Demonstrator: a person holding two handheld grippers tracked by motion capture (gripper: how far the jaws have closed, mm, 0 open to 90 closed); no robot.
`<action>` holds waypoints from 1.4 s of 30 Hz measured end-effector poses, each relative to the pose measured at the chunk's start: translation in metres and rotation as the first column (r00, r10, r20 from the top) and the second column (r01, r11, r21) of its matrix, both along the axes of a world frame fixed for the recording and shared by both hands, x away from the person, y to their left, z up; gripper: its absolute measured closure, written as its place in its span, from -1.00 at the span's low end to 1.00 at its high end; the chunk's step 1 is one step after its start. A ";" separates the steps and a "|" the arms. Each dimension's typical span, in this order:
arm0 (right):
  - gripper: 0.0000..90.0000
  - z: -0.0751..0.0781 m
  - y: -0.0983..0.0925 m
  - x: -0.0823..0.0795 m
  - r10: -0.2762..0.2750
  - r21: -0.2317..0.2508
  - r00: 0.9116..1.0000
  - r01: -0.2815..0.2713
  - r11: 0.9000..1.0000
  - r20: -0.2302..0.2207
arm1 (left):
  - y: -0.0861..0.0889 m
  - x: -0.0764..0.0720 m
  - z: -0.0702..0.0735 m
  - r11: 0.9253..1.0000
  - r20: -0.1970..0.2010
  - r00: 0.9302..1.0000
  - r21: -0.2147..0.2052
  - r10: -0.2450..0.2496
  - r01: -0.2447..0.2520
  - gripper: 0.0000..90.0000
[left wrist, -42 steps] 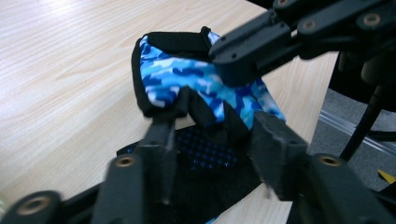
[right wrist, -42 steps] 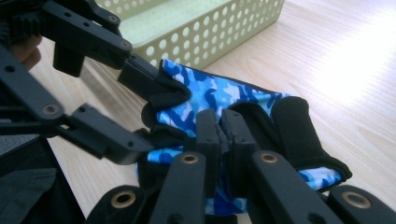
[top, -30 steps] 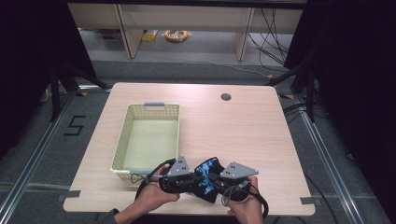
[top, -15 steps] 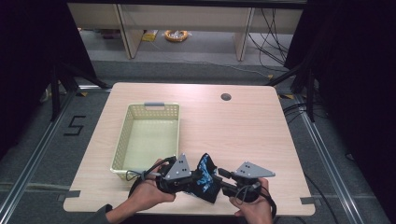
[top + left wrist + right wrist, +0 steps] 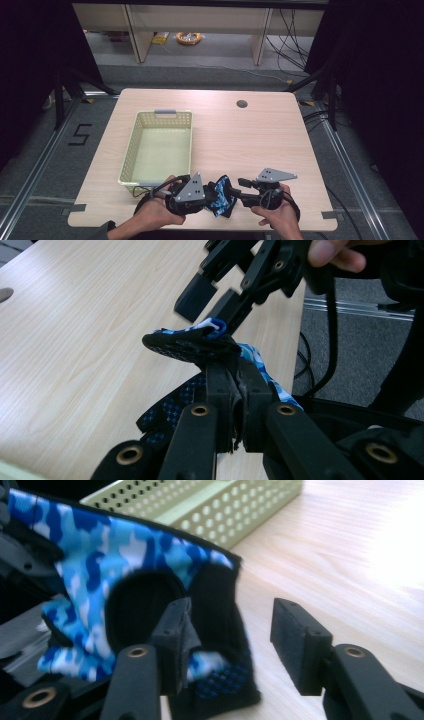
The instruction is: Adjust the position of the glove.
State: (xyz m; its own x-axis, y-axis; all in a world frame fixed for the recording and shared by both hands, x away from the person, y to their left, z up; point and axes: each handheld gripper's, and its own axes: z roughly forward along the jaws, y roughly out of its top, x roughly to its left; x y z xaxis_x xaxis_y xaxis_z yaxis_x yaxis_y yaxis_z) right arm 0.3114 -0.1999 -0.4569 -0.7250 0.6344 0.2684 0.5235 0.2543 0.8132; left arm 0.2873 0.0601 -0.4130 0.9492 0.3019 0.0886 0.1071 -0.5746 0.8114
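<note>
A blue camouflage glove with a black dotted palm hangs just above the table's front edge, between the two grippers. My left gripper is shut on it; in the left gripper view the jaws pinch the glove's fabric tight. My right gripper stands open just right of the glove, its jaws having just been opening. In the right gripper view one pad lies against the glove, the other stands apart over bare table, and neither presses on it.
A pale green perforated basket with nothing in it stands on the left half of the wooden table, its near corner close to my left hand. A round cable hole sits at the back. Cables trail over the floor beyond the table.
The right gripper's jaws opened, let go of the glove and drew off to the right. The left gripper kept its hold and lifted the glove slightly.
</note>
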 end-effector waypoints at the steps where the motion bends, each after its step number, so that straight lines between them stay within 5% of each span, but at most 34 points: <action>1: -0.05 -0.003 0.002 0.004 0.048 0.007 0.998 -0.048 0.999 -0.029 | 0.000 -0.001 0.000 1.000 -0.005 1.000 -0.004 0.003 -0.003 0.90; 4: -0.02 -0.009 0.006 0.009 0.118 0.080 0.989 -0.111 0.991 -0.091 | 0.000 -0.002 0.000 1.000 0.008 1.000 -0.001 -0.015 0.015 0.90; 8: 0.38 -0.011 0.010 0.010 0.195 0.069 0.978 -0.191 0.979 -0.071 | 0.001 -0.002 -0.003 1.000 0.003 1.000 -0.006 -0.016 0.016 0.90; 11: 0.70 -0.010 0.011 0.008 0.215 0.088 0.973 -0.208 0.974 -0.085 | 0.003 0.000 -0.002 1.000 -0.006 1.000 0.009 -0.020 0.020 0.90; 15: 0.89 -0.010 0.009 0.008 0.190 0.069 0.979 -0.185 0.980 -0.076 | 0.004 0.004 -0.005 1.000 -0.006 1.000 0.013 0.001 -0.001 0.90; 17: 0.90 -0.009 0.008 0.008 0.189 0.026 0.980 -0.188 0.982 -0.061 | 0.004 0.008 -0.007 1.000 -0.030 0.999 0.015 0.014 -0.013 0.90; 18: 0.90 -0.009 0.010 0.005 0.188 0.061 0.978 -0.183 0.981 -0.093 | 0.004 0.011 -0.009 1.000 -0.043 0.999 0.019 0.010 -0.009 0.90; 20: 0.88 -0.008 0.011 0.001 0.194 0.026 0.976 -0.193 0.981 -0.096 | 0.004 0.016 -0.011 1.000 -0.073 0.997 0.023 -0.003 0.005 0.90; 22: 0.85 -0.008 0.011 -0.005 0.196 0.006 0.978 -0.196 0.980 -0.069 | 0.005 0.018 -0.012 1.000 -0.106 0.994 0.023 -0.016 0.019 0.91; 28: 0.79 0.003 0.006 -0.020 0.157 -0.023 0.985 -0.159 0.987 -0.067 | 0.008 0.016 -0.006 0.995 -0.194 0.976 -0.038 -0.099 0.094 0.91; 34: 0.81 0.004 -0.002 -0.025 0.081 -0.081 0.995 -0.086 0.993 -0.055 | 0.003 0.028 -0.017 0.993 -0.226 0.969 0.044 -0.099 0.111 0.90; 38: 0.91 -0.005 0.004 -0.022 0.084 -0.143 0.995 -0.091 0.985 -0.055 | 0.002 0.039 -0.026 0.987 -0.278 0.956 0.093 -0.098 0.128 0.90; 42: 0.96 -0.012 0.011 -0.015 0.093 -0.189 0.995 -0.100 0.977 -0.045 | 0.002 0.041 -0.025 0.987 -0.285 0.954 0.098 -0.092 0.124 0.90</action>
